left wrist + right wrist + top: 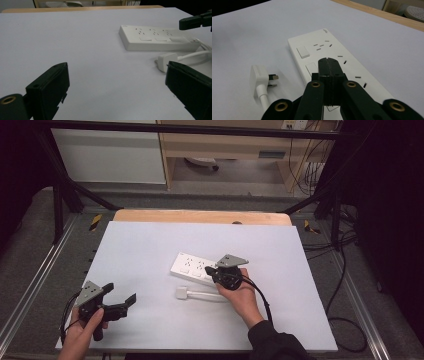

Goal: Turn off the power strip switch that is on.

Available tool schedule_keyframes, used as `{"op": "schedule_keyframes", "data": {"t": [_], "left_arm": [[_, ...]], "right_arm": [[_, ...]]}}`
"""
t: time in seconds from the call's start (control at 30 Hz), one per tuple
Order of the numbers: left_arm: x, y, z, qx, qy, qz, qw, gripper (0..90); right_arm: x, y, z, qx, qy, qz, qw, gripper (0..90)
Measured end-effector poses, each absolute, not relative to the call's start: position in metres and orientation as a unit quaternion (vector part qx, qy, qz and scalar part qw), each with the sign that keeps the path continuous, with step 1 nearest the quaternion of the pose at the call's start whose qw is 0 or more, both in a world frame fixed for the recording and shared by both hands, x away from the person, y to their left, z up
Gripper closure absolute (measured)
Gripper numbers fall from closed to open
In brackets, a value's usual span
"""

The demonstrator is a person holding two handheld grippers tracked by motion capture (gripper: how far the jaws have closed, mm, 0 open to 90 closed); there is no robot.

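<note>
A long white plastic power strip (196, 269) with several sockets and switches lies flat on my white desk (150, 250). Just beside it, its white plug (259, 77) rests on its side, prongs toward the strip.

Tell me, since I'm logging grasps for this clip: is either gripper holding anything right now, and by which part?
Nothing is held. The left gripper is open over bare table. The right gripper is shut, jaws together with nothing between them, above the power strip; the plug lies loose beside it.
</note>
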State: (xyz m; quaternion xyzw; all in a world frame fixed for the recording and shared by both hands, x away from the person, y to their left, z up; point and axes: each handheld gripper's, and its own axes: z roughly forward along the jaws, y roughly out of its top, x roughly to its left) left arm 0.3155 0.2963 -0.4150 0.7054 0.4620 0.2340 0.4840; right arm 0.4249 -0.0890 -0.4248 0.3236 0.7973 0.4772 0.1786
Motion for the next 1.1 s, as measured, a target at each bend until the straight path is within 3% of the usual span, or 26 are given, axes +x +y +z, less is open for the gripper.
{"op": "schedule_keyframes", "data": {"t": [1.1], "left_arm": [[0.316,0.296,-0.415,0.707,0.46,0.235,0.483,5.2]], "right_arm": [[0.428,-0.087,-0.437,0.327,0.81,0.455,0.174,90.0]]}}
